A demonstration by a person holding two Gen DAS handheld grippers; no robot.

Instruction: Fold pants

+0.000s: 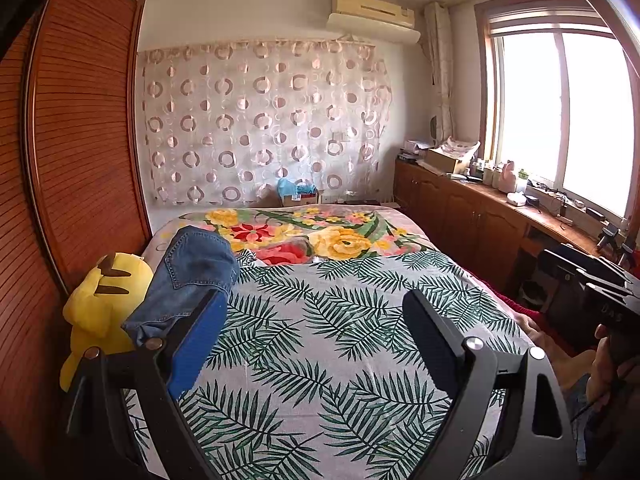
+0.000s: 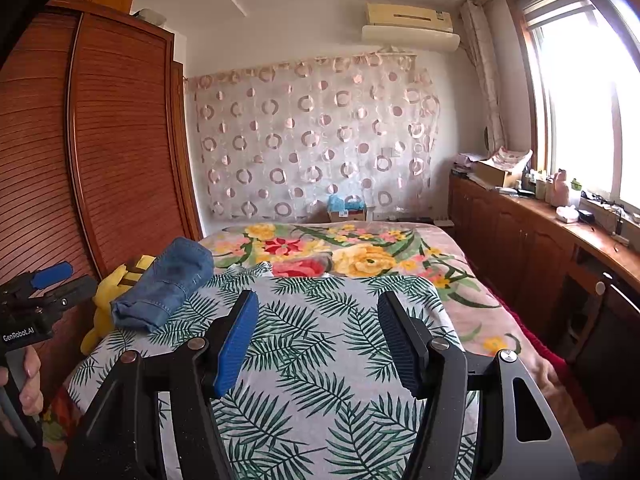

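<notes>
Here the left gripper (image 1: 312,336) stands wide open with nothing between its fingers (image 1: 200,340); only the leaf-print sheet (image 1: 320,360) shows in the gap. The right gripper (image 2: 318,340) is likewise spread wide and holds nothing, its blue pads (image 2: 236,344) facing each other above the same sheet.

The jeans (image 2: 164,284) are blue denim, folded into a compact bundle with a rounded far end and a flatter, layered near end. Stitched seams run across the upper face. In the left wrist view, the jeans (image 1: 188,280) appear just behind and above the left finger; whether cloth and finger touch cannot be told. In the right wrist view, the bundle lies on the sheet to the left of the right gripper and well apart from it, near the bed's left edge.

A yellow plush (image 1: 100,300) sits beside the jeans at that edge, between the bundle and the wardrobe (image 1: 80,120). Beyond the sheet lies a floral blanket (image 1: 320,236). Farther back, a curtain (image 1: 260,120) with ring patterns covers the wall, with an air conditioner (image 1: 372,12) above it. A wooden cabinet (image 1: 460,208) runs along the right below the window (image 1: 560,112).
</notes>
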